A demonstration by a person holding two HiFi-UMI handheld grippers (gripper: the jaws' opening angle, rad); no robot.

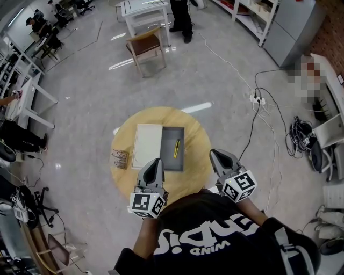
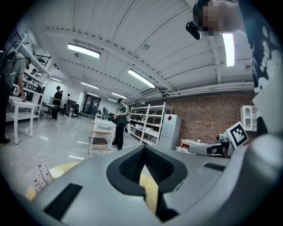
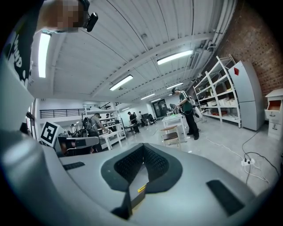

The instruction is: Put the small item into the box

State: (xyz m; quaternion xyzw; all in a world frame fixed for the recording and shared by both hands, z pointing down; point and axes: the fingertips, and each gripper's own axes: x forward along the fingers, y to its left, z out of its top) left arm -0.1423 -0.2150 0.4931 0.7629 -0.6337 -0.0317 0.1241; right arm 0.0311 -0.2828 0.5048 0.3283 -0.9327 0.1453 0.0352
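A shallow grey box [image 1: 171, 161] lies open on the round wooden table [image 1: 200, 161], with its white lid [image 1: 147, 145] flat beside it on the left. A small yellow item [image 1: 176, 148] rests inside the box. Both grippers hover over the table's near edge, close to the person's body. The left gripper [image 1: 156, 160] points at the lid's near end, and in the left gripper view [image 2: 143, 152] its jaws are shut with nothing held. The right gripper [image 1: 213, 152] is right of the box, shut and empty [image 3: 142, 150]; the yellow item [image 3: 141, 189] shows through the slit between its jaws.
A small brown printed packet [image 1: 120, 159] sits at the table's left edge. On the floor beyond stand a wooden chair [image 1: 146, 45] and a white table [image 1: 144, 11]. A power strip [image 1: 258, 99] with cables trails at the right. People stand farther off.
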